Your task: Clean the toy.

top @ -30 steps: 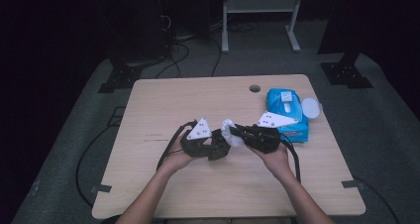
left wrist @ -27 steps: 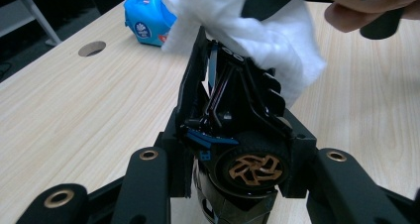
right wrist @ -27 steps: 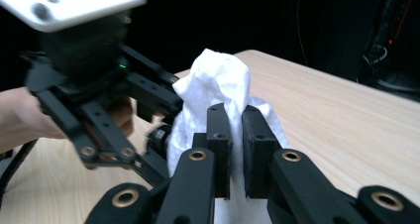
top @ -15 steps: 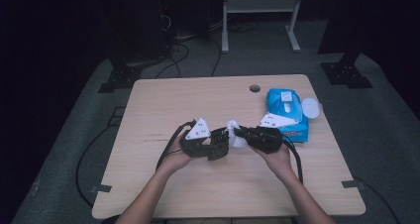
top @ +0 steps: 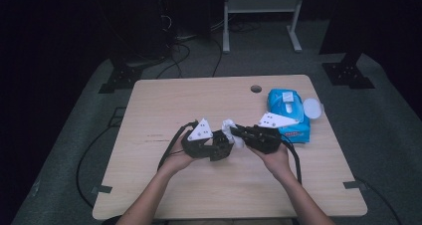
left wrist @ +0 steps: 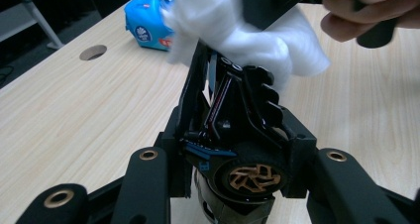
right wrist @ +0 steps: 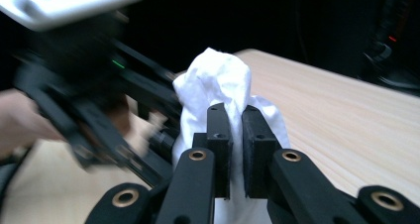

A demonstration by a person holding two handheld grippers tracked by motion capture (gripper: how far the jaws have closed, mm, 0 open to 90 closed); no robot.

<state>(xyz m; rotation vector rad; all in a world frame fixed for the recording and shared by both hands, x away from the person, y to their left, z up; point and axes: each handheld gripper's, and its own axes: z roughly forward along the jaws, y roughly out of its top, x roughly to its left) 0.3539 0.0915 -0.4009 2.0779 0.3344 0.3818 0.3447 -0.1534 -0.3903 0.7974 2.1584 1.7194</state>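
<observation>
Left claw (top: 219,146): held in the person's left hand (top: 178,158) over the middle of the tabletop (top: 164,105), a little toward the near edge; it is clamped on a black bike brake lever (left wrist: 233,120) (a dark part with a bronze-coloured ring at its base, seen in the left claw view), whose body stands up between the two jaws.

Right claw (right wrist: 236,135): held in the person's right hand (top: 272,158), just to the right of the left claw and pointing at it; its jaws are pressed together on a white wipe (right wrist: 218,85), with almost no gap between them.

White wipe: bunched up, pinched low down by the right claw, its loose top rising above the jaws; in the left claw view it lies against the upper end of the black part, touching it.

Wipe packet (top: 287,113): blue, lying flat near the right edge of the tabletop, toward the far right corner; its round white lid (top: 312,107) is folded open to the right side.

Cable hole (top: 256,88): a small round opening close to the far edge, just left of the packet.

Cables (top: 171,143): black, trailing from each claw toward the near edge beside the forearms.
</observation>
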